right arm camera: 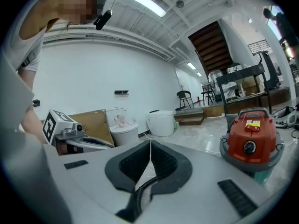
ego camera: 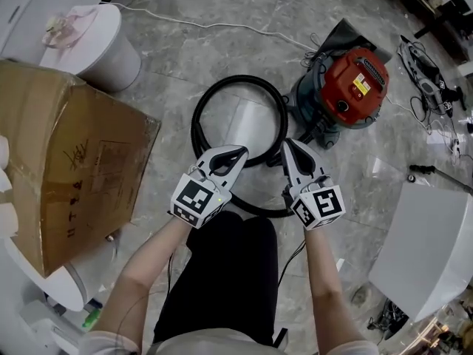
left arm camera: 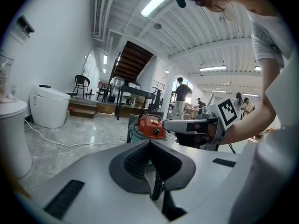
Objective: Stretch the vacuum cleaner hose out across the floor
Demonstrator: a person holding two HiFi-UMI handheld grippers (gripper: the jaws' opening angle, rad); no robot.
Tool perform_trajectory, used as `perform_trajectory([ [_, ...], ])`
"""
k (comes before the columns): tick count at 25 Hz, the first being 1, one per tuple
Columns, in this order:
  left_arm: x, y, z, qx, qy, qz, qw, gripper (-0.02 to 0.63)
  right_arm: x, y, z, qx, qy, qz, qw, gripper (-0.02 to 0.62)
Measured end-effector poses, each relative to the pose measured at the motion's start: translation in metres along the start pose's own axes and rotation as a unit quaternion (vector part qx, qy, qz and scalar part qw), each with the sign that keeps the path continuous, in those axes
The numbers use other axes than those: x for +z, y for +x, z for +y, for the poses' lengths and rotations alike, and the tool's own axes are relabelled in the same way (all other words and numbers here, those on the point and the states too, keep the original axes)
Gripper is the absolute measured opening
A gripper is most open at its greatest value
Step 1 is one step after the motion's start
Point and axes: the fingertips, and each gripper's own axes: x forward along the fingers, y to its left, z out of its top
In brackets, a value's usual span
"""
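A red-topped vacuum cleaner (ego camera: pixel 353 87) stands on the marble floor at the upper right. Its black hose (ego camera: pixel 222 87) lies coiled in a loop to its left and runs under both grippers. My left gripper (ego camera: pixel 239 152) hovers over the loop's near left side, jaws shut and empty. My right gripper (ego camera: pixel 287 146) hangs beside it over the near right side, also shut on nothing. The left gripper view shows the shut jaws (left arm camera: pixel 150 143), the vacuum cleaner (left arm camera: pixel 151 126) beyond them and the hose (left arm camera: pixel 158 186) below. Shut jaws (right arm camera: pixel 150 143) in the right gripper view point left of the vacuum cleaner (right arm camera: pixel 252 142).
A big cardboard box (ego camera: pixel 70 161) stands at the left, with a white round bin (ego camera: pixel 100 44) behind it. A white cord (ego camera: pixel 214 24) crosses the floor at the back. A white box (ego camera: pixel 429 246) sits at the right, with cables (ego camera: pixel 423 71) beyond the vacuum.
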Motion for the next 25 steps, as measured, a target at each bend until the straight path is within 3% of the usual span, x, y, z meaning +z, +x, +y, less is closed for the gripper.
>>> perform_trajectory([
  [13, -0.124, 0.054, 0.043, -0.009, -0.010, 0.007, 0.9999, 0.011, -0.116, 0.040, -0.033, 0.031, -0.008, 0.006, 0.999, 0.017],
  [22, -0.195, 0.080, 0.052, -0.047, 0.013, 0.030, 0.9983, 0.011, -0.157, 0.065, -0.019, 0.111, -0.040, 0.021, 0.993, 0.017],
  [25, -0.221, 0.090, 0.055, -0.056, 0.012, 0.043, 0.9974, 0.011, -0.164, 0.070, -0.023, 0.111, -0.010, 0.012, 0.994, 0.017],
])
